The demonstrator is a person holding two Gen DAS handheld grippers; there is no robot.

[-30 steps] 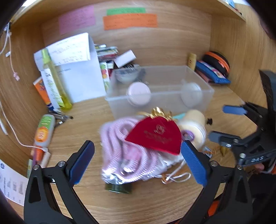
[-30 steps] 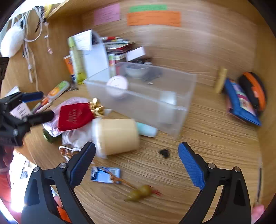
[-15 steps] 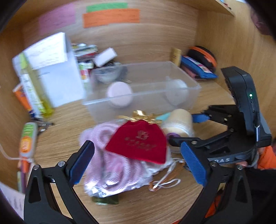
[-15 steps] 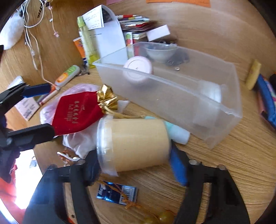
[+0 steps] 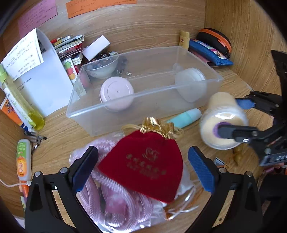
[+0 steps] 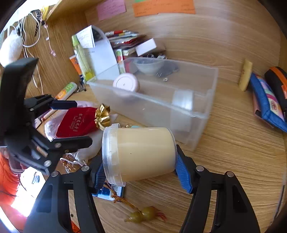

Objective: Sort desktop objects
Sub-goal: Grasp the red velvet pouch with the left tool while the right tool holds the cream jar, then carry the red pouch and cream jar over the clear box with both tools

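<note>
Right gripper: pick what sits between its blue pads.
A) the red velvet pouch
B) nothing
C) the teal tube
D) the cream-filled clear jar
D: the right gripper has its pads pressed on both ends of the cream-filled clear jar, lying sideways; the red velvet pouch lies apart, to the left.

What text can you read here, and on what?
No text is legible.
Gold characters on the red pouch: blurred.
Handwriting on the orange note and pink note: too small.
Handwriting on the white paper: too small.
Label on the tube: blurred.
</note>
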